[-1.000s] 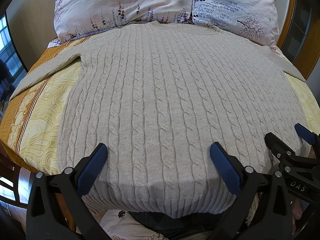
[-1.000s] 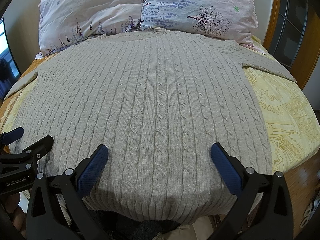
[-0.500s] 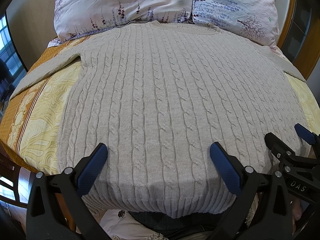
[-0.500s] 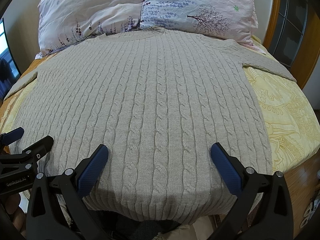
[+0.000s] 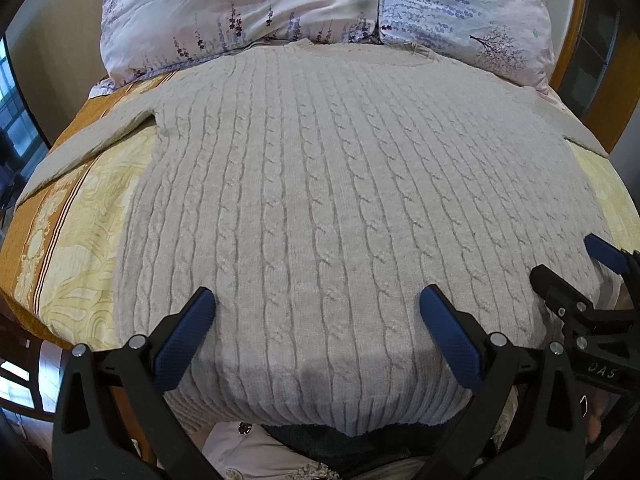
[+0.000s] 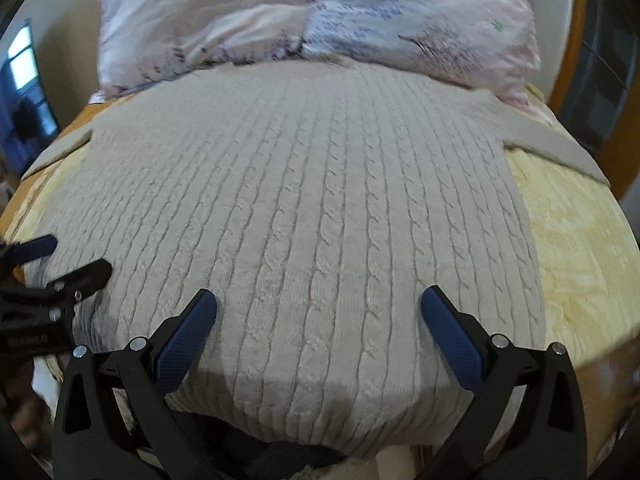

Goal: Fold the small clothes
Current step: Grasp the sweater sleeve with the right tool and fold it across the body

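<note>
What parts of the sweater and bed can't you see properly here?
- Sweater hem: left wrist view, it drops over the bed edge.
- Left sleeve cuff: left wrist view, cut off by the fisheye rim.
- Pillows print: right wrist view, blurred.
- Bedspread under the sweater: hidden.

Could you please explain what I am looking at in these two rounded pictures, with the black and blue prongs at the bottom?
There is no robot here. A person holds one hand-held gripper in each hand, and each tool carries a wide-angle camera looking forward along its two blue-padded fingers. That is why the pictures bulge. One picture is from the left hand-held gripper, the other from the right hand-held gripper; each also catches the other tool at its edge. The right view is blurred. Both are open and hold nothing. In front of them a beige cable-knit sweater lies spread flat on a yellow patterned bedspread, sleeves out to the sides, its collar toward two floral pillows. The job is to fold it; no fold is visible yet.
</note>
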Available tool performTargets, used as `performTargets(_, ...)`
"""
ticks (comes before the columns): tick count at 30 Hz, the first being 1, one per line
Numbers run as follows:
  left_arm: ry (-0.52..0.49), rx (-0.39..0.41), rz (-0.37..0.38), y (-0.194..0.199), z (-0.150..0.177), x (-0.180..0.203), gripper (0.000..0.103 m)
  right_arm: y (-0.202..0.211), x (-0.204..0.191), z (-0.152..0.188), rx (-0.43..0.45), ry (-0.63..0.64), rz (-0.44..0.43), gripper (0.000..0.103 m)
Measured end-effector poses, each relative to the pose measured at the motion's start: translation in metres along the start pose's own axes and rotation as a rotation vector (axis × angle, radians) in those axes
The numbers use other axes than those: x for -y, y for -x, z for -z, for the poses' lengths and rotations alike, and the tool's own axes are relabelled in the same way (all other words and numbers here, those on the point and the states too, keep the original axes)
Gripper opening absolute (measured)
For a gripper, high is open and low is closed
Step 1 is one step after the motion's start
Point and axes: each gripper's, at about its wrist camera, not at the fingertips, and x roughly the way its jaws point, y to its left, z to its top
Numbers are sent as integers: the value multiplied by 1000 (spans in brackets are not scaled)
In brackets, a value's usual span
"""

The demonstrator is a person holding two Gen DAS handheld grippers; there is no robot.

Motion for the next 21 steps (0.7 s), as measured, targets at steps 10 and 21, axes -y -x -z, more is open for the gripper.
performTargets(10,-4,120,152,-5,-36,-16,101,7,103,-41,136,-292,-135,102)
performTargets(21,-46,91,88,-32,-115,-26,101,-43,269,-82,75,-848,-113,64)
